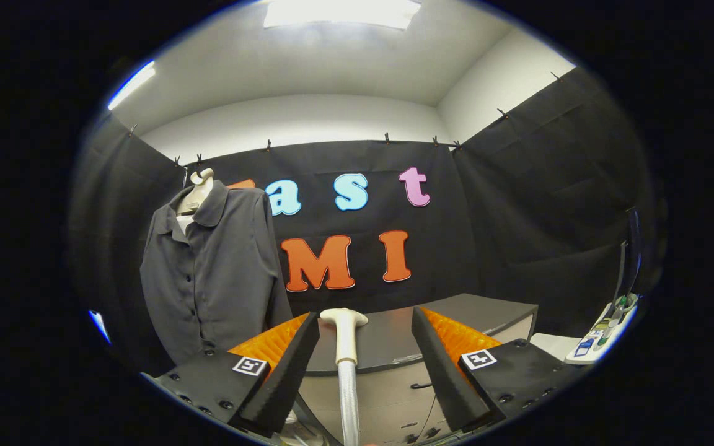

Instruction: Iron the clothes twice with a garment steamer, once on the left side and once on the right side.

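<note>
Gripper (366, 337) fingers spread, gripping nothing; I judge the steamer head (344, 337) light, rigid (hose trailing): grasp its neck.

The gripper (365, 347) fingers hide the shirt (214, 272) hem and the steamer (346, 337) hose's lower end.

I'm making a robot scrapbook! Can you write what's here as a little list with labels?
clothes: dark grey buttoned shirt on a cream mannequin stand, beyond the left finger
steamer: cream steamer head on a white ribbed hose, upright between the fingers, untouched
gripper: open, holding nothing
surface: dark grey cabinet top behind the steamer
</note>
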A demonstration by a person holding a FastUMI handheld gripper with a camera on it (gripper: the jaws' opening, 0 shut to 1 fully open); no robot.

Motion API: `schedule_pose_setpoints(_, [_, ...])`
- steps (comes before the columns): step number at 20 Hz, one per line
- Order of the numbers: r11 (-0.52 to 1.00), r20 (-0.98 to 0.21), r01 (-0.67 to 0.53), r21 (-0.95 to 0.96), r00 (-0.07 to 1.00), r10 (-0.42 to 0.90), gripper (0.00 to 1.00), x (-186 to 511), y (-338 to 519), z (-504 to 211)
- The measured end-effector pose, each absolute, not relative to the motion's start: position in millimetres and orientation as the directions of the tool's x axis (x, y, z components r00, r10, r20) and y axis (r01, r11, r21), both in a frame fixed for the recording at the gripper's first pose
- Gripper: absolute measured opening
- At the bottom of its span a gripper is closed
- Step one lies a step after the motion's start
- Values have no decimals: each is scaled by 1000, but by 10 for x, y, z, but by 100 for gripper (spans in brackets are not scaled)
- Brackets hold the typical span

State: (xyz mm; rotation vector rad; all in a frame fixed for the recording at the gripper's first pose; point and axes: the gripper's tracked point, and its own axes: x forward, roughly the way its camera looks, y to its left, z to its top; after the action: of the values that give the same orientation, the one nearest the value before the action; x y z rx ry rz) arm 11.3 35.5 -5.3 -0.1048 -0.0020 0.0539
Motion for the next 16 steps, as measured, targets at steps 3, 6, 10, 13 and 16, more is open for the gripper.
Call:
schedule_pose_setpoints(3, [993, -21, -61, -104, 998, 59, 98, 207, 390, -71])
schedule_pose_setpoints(6, [990, -14, -91, -110, 996, 90, 98, 274, 535, 29])
schedule_pose_setpoints(10, [976, 7, -119, -181, 993, 122, 98, 425, 714, 187])
schedule_pose_setpoints(13, [960, -53, -147, -240, 989, 138, 98, 747, 912, 135])
schedule_pose_setpoints(16, [949, -115, -205, -239, 977, 182, 98, 1181, 1110, 61])
